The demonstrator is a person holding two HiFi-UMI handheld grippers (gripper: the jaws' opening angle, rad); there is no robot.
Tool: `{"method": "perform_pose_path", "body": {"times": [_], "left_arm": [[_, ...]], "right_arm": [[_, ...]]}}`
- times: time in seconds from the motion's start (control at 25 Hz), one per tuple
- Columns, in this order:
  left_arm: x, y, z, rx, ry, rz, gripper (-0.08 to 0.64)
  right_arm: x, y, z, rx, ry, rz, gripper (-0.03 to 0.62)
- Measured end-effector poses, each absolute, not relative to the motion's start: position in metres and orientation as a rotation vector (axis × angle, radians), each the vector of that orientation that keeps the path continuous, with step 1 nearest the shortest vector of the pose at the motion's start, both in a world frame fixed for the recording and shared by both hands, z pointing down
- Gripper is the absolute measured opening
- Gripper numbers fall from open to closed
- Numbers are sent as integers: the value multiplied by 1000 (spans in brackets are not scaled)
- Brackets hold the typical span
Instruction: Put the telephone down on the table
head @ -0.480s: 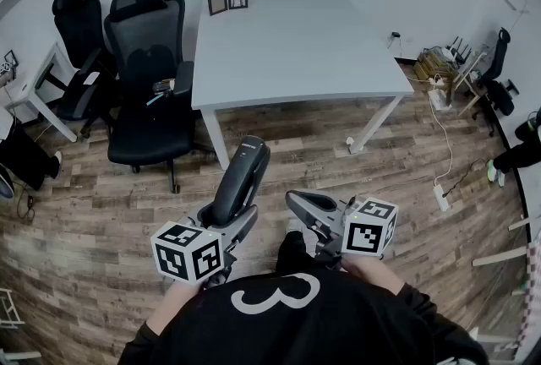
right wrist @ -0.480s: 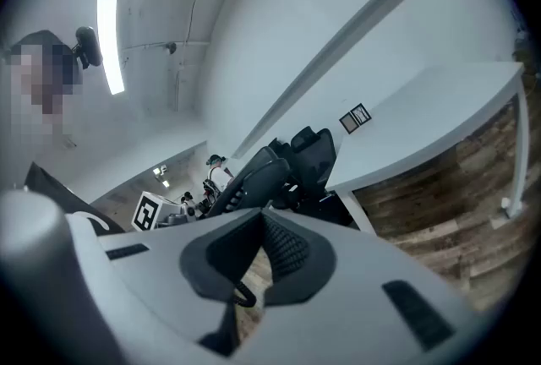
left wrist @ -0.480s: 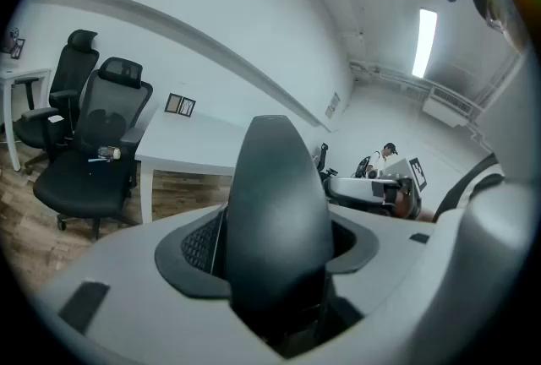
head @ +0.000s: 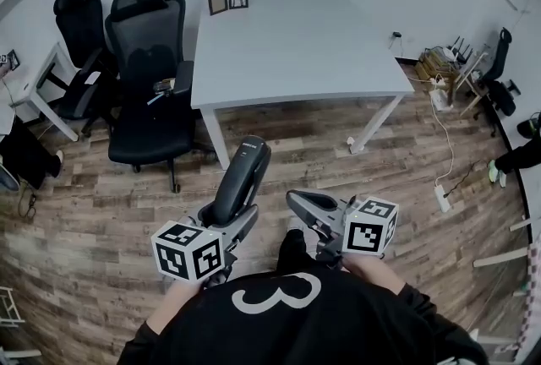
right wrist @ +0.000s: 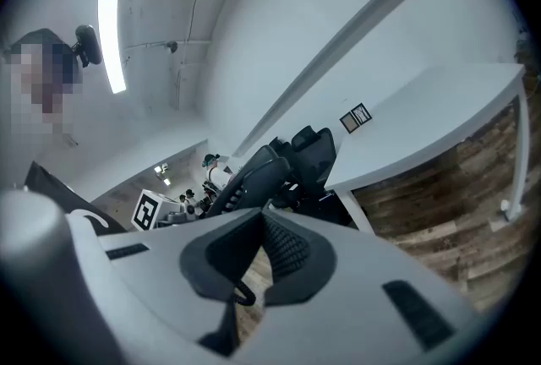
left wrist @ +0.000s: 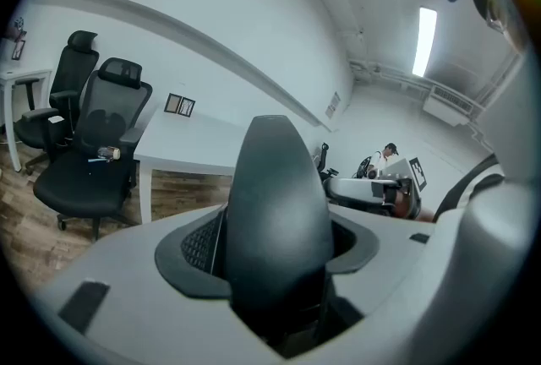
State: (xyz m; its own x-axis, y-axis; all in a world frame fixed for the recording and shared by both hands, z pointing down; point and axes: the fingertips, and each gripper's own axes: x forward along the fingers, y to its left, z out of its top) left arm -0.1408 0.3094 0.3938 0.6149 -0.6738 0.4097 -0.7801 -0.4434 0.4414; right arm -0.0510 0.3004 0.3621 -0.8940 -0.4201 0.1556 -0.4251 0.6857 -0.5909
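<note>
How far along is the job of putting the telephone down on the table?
Done: the telephone is picked up, clamped upright in the left tool. In hand: it is held over the wooden floor, short of the white table. Left: carry it to the table, lay it down and release. The right tool holds nothing, its jaws together.

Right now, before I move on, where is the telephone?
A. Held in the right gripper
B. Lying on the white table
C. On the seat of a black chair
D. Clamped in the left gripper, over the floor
D: the telephone stands between the jaws of the left gripper, above the wood floor and short of the white table.
</note>
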Motion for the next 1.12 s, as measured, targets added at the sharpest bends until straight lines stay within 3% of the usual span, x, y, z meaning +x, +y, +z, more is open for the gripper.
{"method": "perform_pose_path", "body": {"times": [0.52, 1.12], "left_arm": [[-117, 262, 403, 2214, -1127, 271, 290], [-68, 101, 409, 2168, -1123, 323, 290]], "right_arm": [[-28, 251, 376, 711, -2884, 1102, 8], [16, 90, 381, 657, -2879, 1181, 8]]}}
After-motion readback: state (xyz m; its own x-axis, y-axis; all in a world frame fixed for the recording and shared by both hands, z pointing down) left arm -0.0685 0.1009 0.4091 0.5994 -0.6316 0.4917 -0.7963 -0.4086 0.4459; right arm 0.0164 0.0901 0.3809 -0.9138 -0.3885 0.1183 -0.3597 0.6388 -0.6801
